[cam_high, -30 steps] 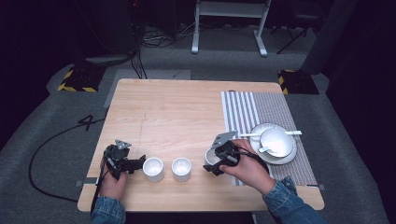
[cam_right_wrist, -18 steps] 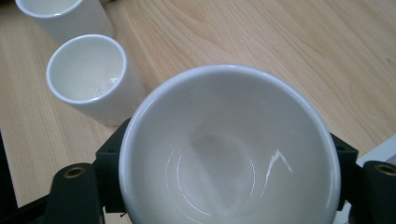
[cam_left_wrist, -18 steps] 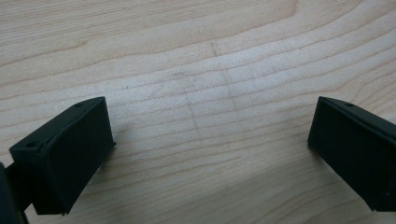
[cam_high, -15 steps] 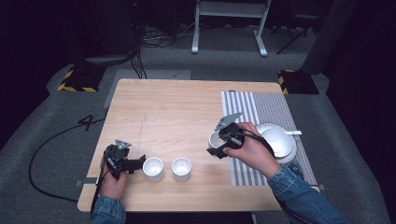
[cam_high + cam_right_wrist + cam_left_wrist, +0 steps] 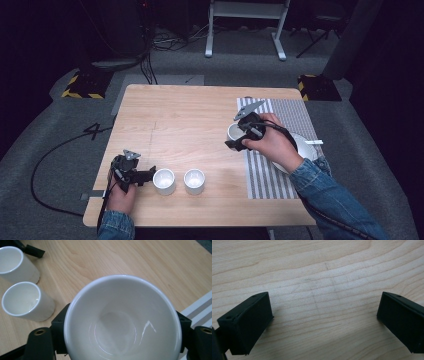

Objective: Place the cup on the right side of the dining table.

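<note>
Right gripper (image 5: pixel 239 136) is clamped on a white bowl (image 5: pixel 235 132), one jaw on each side of its wall as the right gripper view shows, and I have it lifted off the table (image 5: pixel 185 107) near the left edge of the striped placemat (image 5: pixel 265 172). From the right gripper view the bowl (image 5: pixel 122 317) looks empty and sits level between the jaws. Down at the front edge my left gripper (image 5: pixel 142 175) rests beside the left cup (image 5: pixel 164 181), jaws spread wide with bare wood between them in the left gripper view; the second cup (image 5: pixel 194 181) stands just beside the first.

I judge the step in hand is carrying the bowl across toward the two cups. To do it well I'd keep the rim level, travel high enough to pass over the cups, and come down on open wood well apart from them so the jaw on the far side doesn't knock one over. I'd only let go once the base is flat on the table.

Compared with half a second ago, the bowl has moved a little farther up and left, away from the plate (image 5: pixel 302 147) on the placemat; a second ago it was lower, close to the front. The left gripper and both cups haven't shifted
</note>
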Demonstrator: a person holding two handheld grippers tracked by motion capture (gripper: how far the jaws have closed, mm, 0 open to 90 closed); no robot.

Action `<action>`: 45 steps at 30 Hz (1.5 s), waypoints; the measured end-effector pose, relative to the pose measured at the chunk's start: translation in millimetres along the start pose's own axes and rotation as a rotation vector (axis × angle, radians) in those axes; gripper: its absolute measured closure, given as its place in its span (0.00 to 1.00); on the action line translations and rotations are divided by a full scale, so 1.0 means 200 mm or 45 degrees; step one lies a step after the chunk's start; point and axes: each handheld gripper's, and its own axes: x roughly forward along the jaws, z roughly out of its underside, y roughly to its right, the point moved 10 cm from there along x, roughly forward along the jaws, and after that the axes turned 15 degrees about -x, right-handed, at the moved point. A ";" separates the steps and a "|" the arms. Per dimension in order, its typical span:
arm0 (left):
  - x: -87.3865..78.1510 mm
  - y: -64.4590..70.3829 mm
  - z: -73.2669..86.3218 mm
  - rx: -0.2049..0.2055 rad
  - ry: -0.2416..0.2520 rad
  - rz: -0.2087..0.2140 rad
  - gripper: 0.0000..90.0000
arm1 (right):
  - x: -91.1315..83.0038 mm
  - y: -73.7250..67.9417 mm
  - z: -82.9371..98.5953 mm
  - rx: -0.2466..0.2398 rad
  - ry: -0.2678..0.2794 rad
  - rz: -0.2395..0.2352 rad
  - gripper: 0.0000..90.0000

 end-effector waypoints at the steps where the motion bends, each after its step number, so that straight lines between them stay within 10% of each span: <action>1: 0.00 0.00 0.00 0.000 0.000 0.000 0.00 | -0.01 0.03 0.00 -0.002 -0.001 0.012 0.30; 22: 0.00 0.00 0.00 -0.001 0.001 0.001 0.00 | -0.06 0.49 0.03 0.212 0.007 0.221 0.30; 45: 0.00 0.00 0.00 -0.001 0.001 0.001 0.00 | 0.06 0.93 0.37 0.471 -0.039 0.356 0.30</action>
